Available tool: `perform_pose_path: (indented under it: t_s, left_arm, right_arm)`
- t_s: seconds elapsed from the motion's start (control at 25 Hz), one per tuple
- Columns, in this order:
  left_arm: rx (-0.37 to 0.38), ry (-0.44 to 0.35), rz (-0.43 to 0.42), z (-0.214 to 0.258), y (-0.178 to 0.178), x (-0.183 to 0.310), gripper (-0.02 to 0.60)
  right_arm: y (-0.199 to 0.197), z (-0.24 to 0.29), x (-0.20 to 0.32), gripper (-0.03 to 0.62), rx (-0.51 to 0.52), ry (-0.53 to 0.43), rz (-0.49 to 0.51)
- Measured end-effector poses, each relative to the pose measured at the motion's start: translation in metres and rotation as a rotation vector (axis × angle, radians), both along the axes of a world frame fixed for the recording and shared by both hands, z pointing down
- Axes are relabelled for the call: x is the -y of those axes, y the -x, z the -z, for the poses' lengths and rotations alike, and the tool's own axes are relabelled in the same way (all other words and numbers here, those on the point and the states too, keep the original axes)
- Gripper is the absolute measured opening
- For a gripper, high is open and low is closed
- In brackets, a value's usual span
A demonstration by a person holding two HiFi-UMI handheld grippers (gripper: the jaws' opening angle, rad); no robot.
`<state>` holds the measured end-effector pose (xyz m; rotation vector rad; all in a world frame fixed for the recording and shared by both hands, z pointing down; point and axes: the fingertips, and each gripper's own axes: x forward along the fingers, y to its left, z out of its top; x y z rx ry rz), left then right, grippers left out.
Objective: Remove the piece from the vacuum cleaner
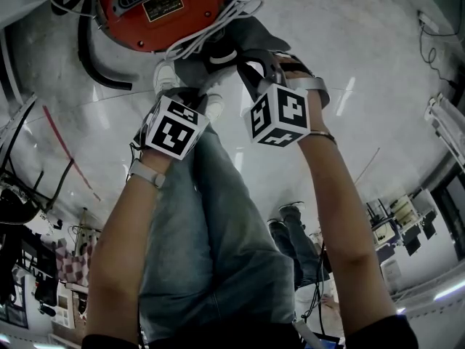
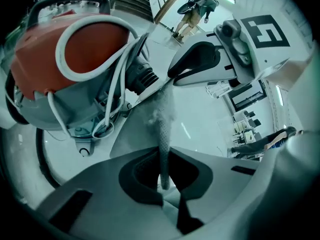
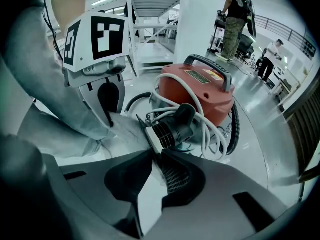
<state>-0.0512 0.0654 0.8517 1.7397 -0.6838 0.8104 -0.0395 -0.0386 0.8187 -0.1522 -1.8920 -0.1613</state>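
While the red vacuum cleaner point(image 1: 156, 6) sat at 12 o'clock, the left gripper point(image 2: 162, 159) jaws clamped its grey dust bag point(image 2: 162, 114); the right gripper point(image 3: 154, 156) jaws pinched the bag's flat collar point(image 3: 146, 134).

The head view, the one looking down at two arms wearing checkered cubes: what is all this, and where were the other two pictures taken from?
There is no robot here. A person holds a hand-held gripper in each hand, and the patterned cubes are part of those grippers. The head view comes from a camera on the person's head, looking down at the floor. The other two come from cameras riding on the left gripper and the right gripper, each looking along its own jaws. On the floor stands a red vacuum cleaner with a white cord looped over it. Both grippers pinch a grey cloth piece beside the vacuum: the left its cloth, the right seemingly its thin stiff edge.
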Motion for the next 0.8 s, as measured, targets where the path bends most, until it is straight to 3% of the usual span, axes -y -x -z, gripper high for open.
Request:
perform_pose_path:
  t_s: [0.32,0.8]
  left_arm:
    - [-0.072,0.039,-0.019,0.009,-0.011,-0.003,0.032]
    - [-0.061,0.048,-0.099,0.003,-0.005,-0.007,0.032]
  right_arm:
    - [-0.001,-0.003,0.0,0.091,-0.013,0.012,0.017]
    - [-0.002,-0.005,-0.003,0.086,-0.011,0.028,-0.036]
